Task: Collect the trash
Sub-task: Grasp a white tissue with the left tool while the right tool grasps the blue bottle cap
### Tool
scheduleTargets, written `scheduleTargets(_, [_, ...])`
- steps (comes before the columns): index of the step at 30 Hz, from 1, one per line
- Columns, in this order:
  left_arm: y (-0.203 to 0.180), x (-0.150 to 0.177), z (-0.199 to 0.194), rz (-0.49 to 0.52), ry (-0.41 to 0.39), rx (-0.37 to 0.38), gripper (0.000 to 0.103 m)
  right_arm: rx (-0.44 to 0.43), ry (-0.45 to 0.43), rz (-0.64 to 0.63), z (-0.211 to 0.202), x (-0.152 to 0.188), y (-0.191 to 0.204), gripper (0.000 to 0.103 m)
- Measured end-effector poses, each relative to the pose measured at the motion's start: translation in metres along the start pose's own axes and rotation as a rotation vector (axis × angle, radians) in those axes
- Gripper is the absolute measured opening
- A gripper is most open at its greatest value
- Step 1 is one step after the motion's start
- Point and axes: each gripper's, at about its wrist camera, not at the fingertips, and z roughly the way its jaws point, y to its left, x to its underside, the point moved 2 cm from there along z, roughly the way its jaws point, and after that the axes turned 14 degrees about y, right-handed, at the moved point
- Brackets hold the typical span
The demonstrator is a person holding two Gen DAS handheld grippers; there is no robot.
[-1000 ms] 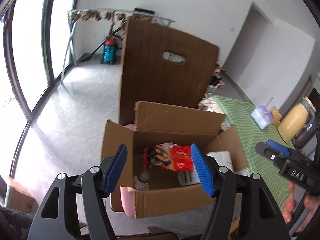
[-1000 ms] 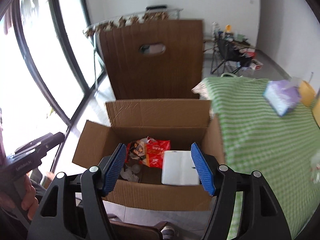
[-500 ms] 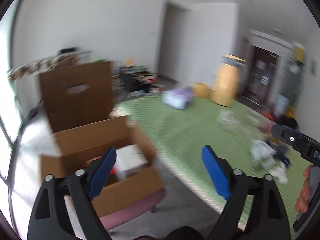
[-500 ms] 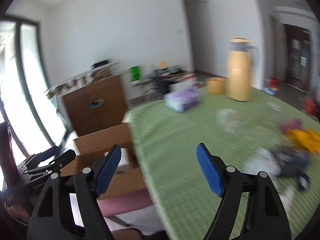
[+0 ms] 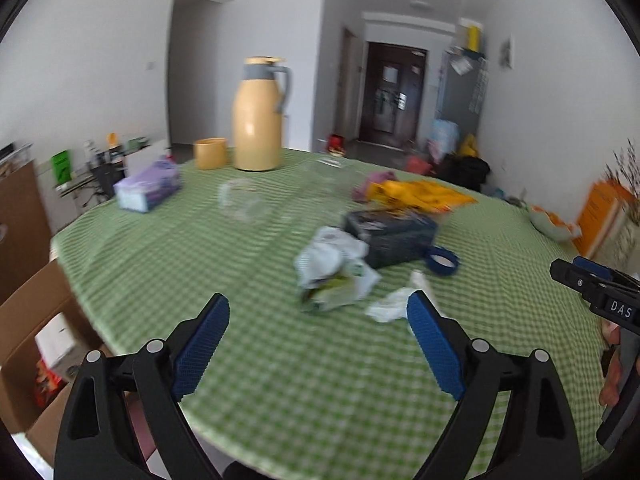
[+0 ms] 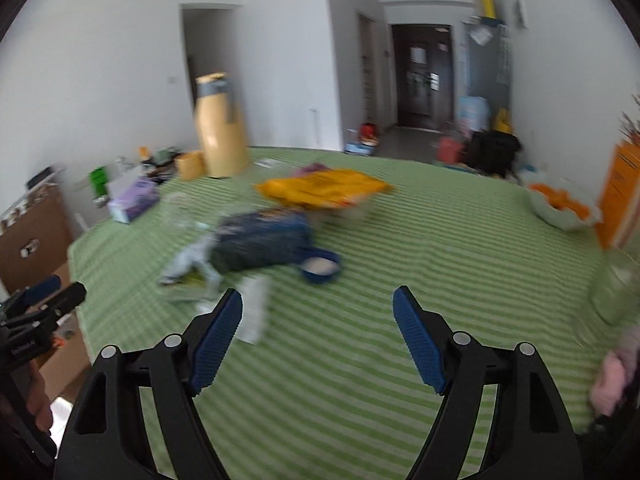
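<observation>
Left wrist view: "DAS" lettering on right claw [image 5: 582, 276].

White letters "DAS" on black body of right gripper [image 5: 592, 280], off to the right of the left gripper's blue pads, other print too blurred to read

The right gripper [image 6: 318, 332] is hanging over the near part of the green striped tablecloth [image 6: 440, 240], its blue pads spread wide with nothing between them. Beyond it, motion blur is smearing a dark blue packet [image 6: 260, 242], a blue lid [image 6: 320, 266] to its right, crumpled white wrappers [image 6: 192, 268] to its left and a yellow bag [image 6: 324, 190] farther back. A yellow jug [image 6: 220, 128] is standing far left. The left gripper [image 6: 40, 308] is showing at the left edge, its opening unclear.
</observation>
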Motion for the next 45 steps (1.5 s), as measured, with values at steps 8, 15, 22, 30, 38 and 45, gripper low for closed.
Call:
scheduleTargets(8, [-0.014, -0.007, 0.027, 0.039, 0.058, -0.026, 0.089, -0.002, 0.03, 0.032, 0.007, 0.003, -0.025, 0.075])
scheduleTargets(15, [-0.018, -0.013, 0.054, 0.017, 0.149, 0.054, 0.093, -0.014, 0.092, 0.012, 0.038, -0.01, -0.015, 0.075])
scheduleTargets(22, [-0.073, -0.026, 0.138, -0.009, 0.361, 0.141, 0.092, 0.016, 0.103, 0.037, 0.039, -0.014, -0.032, 0.075])
scheduleTargets(30, [-0.098, -0.028, 0.162, 0.078, 0.369, 0.062, 0.008, 0.062, 0.156, 0.054, 0.052, -0.017, -0.058, 0.075])
scheduleTargets(38, [-0.05, -0.043, 0.09, 0.001, 0.191, 0.11, 0.006, -0.016, 0.25, -0.003, 0.113, -0.042, -0.029, 0.075])
scheduleTargets(45, [0.028, -0.054, 0.06, -0.125, 0.127, 0.0, 0.006, -0.068, 0.325, -0.031, 0.159, -0.055, -0.007, 0.077])
